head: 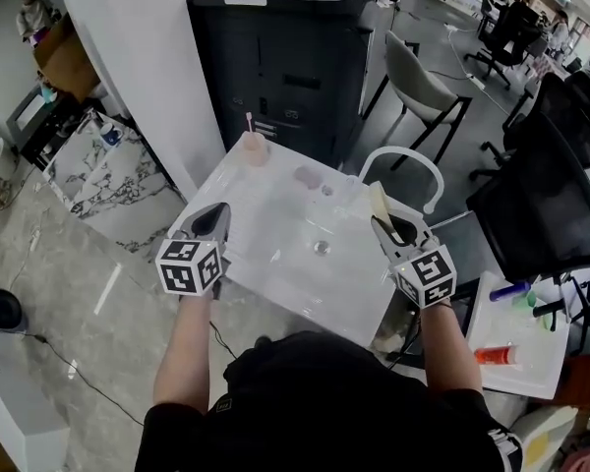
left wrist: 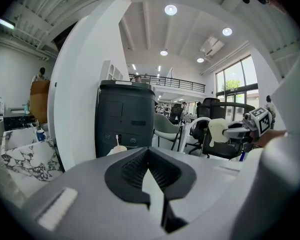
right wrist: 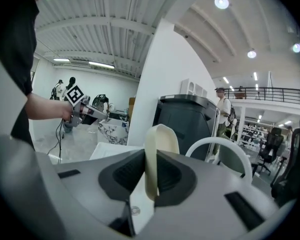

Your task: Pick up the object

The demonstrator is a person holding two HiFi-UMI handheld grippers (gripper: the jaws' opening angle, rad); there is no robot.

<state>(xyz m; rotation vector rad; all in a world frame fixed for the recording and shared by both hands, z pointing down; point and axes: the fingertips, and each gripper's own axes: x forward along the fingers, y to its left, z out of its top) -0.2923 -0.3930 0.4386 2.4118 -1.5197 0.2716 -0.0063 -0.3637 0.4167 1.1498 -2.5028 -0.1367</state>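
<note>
A cream, flat paddle-shaped object (head: 378, 203) stands upright in my right gripper (head: 388, 226), which is shut on its lower part above the right side of the white table (head: 275, 226). In the right gripper view the object (right wrist: 159, 146) rises between the black pads (right wrist: 172, 174). My left gripper (head: 214, 216) hovers over the table's left edge, shut with nothing in it (left wrist: 148, 156). From the left gripper view I see the right gripper (left wrist: 242, 130) and the cream object (left wrist: 217, 132) across the table.
A pale cup with a stick in it (head: 253, 147) stands at the table's far edge, a faint purple thing (head: 308, 176) and a small round thing (head: 321, 248) lie mid-table. A black cabinet (head: 275, 57), white chair back (head: 405, 155) and office chairs (head: 541, 205) surround it.
</note>
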